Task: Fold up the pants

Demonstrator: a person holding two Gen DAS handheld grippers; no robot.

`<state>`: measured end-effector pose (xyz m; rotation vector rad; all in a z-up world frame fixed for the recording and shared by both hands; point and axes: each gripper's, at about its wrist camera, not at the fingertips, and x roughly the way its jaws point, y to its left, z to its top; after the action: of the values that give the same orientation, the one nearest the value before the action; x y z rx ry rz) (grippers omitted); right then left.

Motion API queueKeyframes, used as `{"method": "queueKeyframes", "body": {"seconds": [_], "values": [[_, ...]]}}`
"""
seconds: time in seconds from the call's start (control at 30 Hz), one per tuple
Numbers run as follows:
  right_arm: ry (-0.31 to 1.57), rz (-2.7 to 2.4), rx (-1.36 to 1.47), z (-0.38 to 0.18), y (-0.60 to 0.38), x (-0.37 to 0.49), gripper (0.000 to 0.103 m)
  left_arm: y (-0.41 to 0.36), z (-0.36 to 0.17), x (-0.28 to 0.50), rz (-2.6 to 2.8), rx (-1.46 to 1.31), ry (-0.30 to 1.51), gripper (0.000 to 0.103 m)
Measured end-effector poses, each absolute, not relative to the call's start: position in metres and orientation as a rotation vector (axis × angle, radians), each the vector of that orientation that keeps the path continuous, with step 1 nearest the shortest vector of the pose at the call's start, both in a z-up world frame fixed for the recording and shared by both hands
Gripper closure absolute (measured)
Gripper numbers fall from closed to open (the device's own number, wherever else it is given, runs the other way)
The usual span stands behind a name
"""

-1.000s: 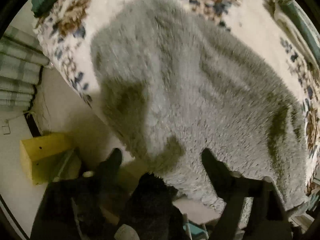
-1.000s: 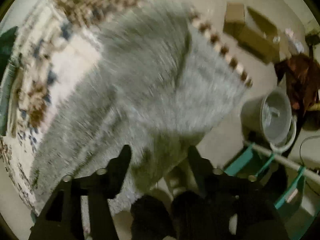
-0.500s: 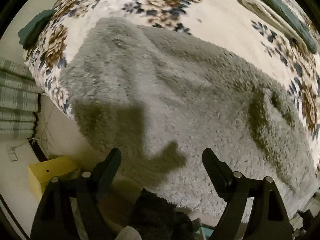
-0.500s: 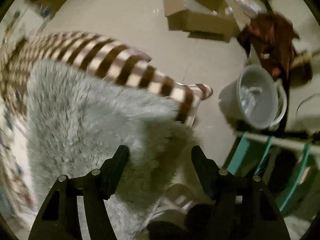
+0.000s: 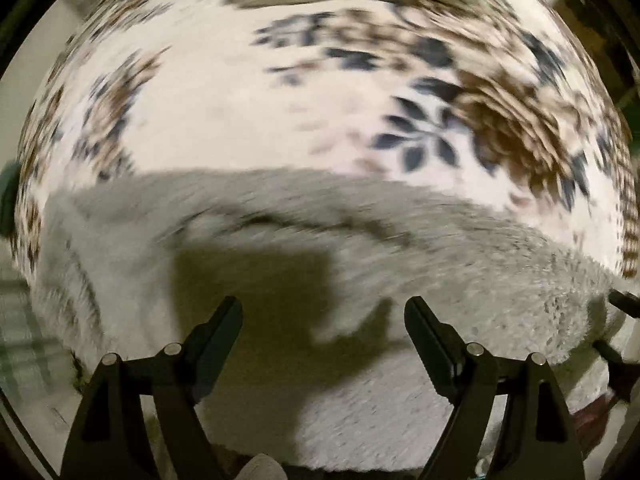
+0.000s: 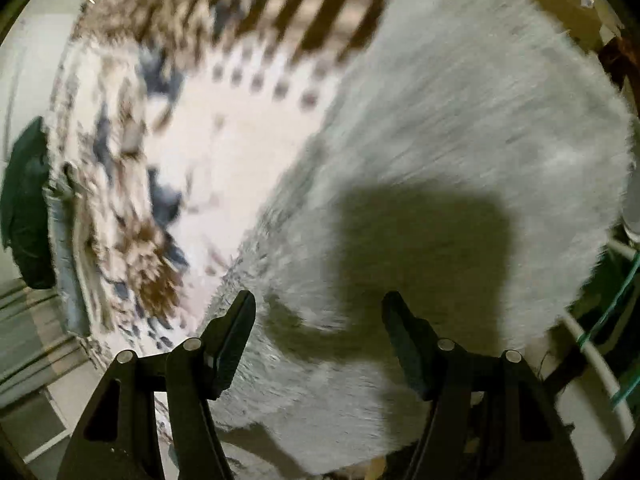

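Both the left gripper (image 5: 323, 316) and right gripper (image 6: 318, 312) hover with fingers spread apart and empty over the fluffy grey pants (image 5: 460, 280), probably to seize an edge for folding.

Both views are smeared by motion blur and bowed by fisheye distortion, with dark vignetted corners. Warm, dim light is cast from behind the cameras, so hard shadows are thrown onto the grey fleece pants (image 5: 400, 248) (image 6: 460, 140)
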<state>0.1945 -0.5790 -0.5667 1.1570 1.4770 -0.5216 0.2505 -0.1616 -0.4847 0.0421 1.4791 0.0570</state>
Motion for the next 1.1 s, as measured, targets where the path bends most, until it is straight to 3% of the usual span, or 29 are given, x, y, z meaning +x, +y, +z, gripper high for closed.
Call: {"method": "queueKeyframes", "body": {"seconds": [0.03, 0.23, 0.33, 0.43, 0.5, 0.6, 0.87, 1.1], "values": [[1.494, -0.549, 1.138, -0.573, -0.579, 0.200, 0.096, -0.171, -0.487, 0.253, 0.046, 0.066, 1.481, 0.020], [1.288, -0.569, 1.119, -0.529, -0.588, 0.193, 0.096, -0.189, -0.480, 0.257, -0.007, 0.092, 1.460, 0.020], [1.277, -0.524, 1.102, -0.527, -0.590, 0.196, 0.096, -0.182, -0.473, 0.256, 0.001, 0.077, 1.447, 0.020], [1.359, -0.425, 1.121, -0.553, -0.589, 0.201, 0.080, -0.174, -0.477, 0.260, 0.021, 0.056, 1.479, 0.020], [1.349, -0.418, 1.109, -0.549, -0.591, 0.197, 0.059, -0.173, -0.483, 0.258, 0.022, 0.039, 1.500, 0.020], [1.296, -0.358, 1.118, -0.527, -0.589, 0.181, 0.048, -0.174, -0.496, 0.256, 0.009, 0.046, 1.511, 0.020], [1.399, -0.265, 1.094, -0.549, -0.541, 0.186, 0.048, -0.187, -0.543, 0.290, 0.062, 0.097, 1.508, 0.017], [1.405, -0.206, 1.079, -0.541, -0.515, 0.192, 0.048, -0.150, -0.488, 0.272, 0.027, 0.002, 1.436, 0.017]]}}
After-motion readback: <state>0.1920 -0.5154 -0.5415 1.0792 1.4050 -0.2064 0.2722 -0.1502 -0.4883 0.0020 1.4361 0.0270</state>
